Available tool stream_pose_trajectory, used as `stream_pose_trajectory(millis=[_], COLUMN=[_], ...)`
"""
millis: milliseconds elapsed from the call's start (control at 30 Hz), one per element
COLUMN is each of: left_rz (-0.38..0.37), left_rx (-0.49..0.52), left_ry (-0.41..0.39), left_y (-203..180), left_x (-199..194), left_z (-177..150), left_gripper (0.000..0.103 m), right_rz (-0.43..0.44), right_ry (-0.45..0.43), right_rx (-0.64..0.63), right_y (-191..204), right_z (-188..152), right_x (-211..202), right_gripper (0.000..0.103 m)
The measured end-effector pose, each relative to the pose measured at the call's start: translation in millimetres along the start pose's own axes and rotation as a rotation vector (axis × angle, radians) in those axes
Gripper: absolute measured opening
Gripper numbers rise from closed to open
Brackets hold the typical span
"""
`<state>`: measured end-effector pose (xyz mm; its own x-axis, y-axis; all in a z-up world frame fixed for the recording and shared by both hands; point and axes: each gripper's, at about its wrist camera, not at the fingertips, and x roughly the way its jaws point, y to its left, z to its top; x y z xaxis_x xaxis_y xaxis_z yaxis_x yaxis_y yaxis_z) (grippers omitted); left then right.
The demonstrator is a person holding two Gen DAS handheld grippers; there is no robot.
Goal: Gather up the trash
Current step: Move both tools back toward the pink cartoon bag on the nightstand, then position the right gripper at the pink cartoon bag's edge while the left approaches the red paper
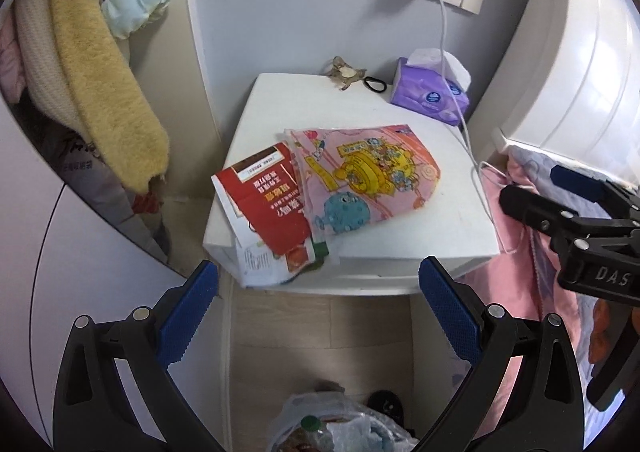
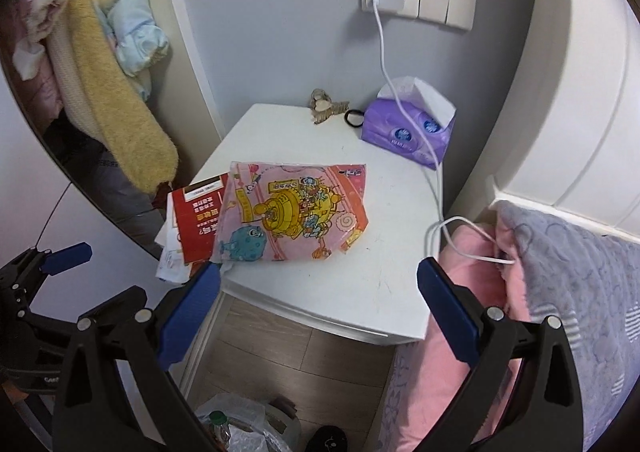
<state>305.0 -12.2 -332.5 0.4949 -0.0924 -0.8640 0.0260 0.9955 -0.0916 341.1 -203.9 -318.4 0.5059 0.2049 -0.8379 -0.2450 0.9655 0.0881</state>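
Both claws empty and spread wide: left claw (image 1: 318, 306) hovered just short of the tabletop (image 1: 420, 219), right claw (image 2: 318, 308) beside it, above the front edge. Pink cartoon wrapper (image 1: 368, 175) lay flat mid-tabletop, overlapping a red leaflet (image 1: 266, 199) that hung over the left corner. Purple tissue pack (image 2: 404, 131) stood at the back. Trash bag (image 1: 340, 428) sat on the floor below.

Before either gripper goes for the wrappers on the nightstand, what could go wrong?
1. The red wrapper overhangs the nightstand edge under the pink cartoon wrapper; pulling the pink one could likely tip it to the floor.
2. The white charging cable runs beside the wrappers; the right gripper might snag it.
3. The tissue pack is probably not trash.
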Motion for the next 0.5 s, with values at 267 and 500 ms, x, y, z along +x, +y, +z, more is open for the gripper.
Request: stream_pose_trajectory(millis=[267,500], left_rz=[0.009,0.037], left_rx=[-0.014,-0.037], left_ry=[0.036,0.059], left_y=[6,23], left_x=[38,66], left_z=[12,15], left_gripper=[0.097,0.097], right_rz=[0.004,-0.002], right_ry=[0.034,0.062], right_rx=[-0.005,0.005], right_y=[-10,-28], right_z=[12,17], right_x=[48,81], right_gripper=[0.096,0.096])
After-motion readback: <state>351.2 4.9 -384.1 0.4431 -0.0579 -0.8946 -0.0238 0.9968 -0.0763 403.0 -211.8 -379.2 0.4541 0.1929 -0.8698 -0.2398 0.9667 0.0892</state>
